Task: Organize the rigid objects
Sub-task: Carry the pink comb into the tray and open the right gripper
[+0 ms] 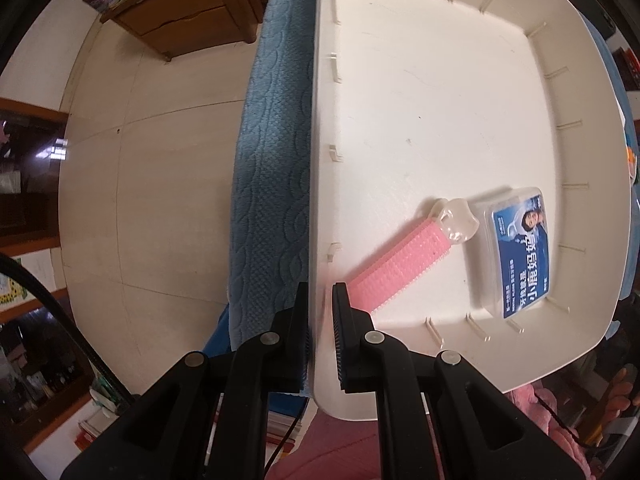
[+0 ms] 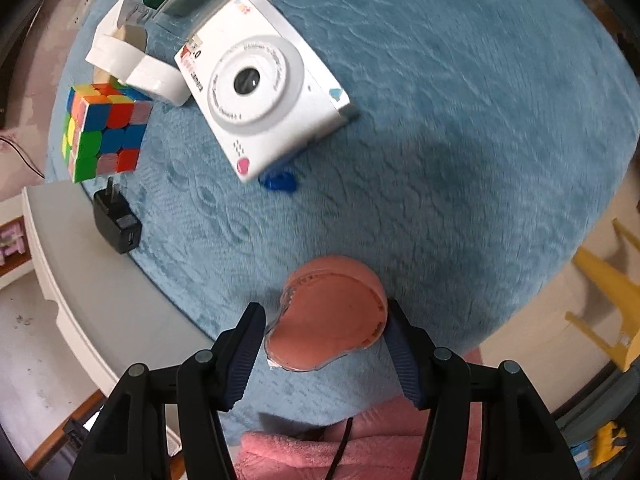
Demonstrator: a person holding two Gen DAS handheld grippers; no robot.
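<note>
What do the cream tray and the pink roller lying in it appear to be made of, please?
Cream tray: probably moulded plastic, matte, with moulded ribs along its walls and faint scuffs. Pink roller: likely plastic, rows of small moulded bristles, with a clear glossy end piece.

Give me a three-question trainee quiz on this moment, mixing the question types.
1. True or false: the left tool is clamped on the rim of the white tray.
2. Which item lies in the tray beside the pink hair roller?
A. puzzle cube
B. floss box
C. charger
3. Fill in: the right tool holds a round pink ____.

Key
1. True: its jaws stand on either side of the tray wall, closed.
2. B: the floss box is in the tray; the puzzle cube and charger sit on the blue cloth.
3. Lid.
</note>
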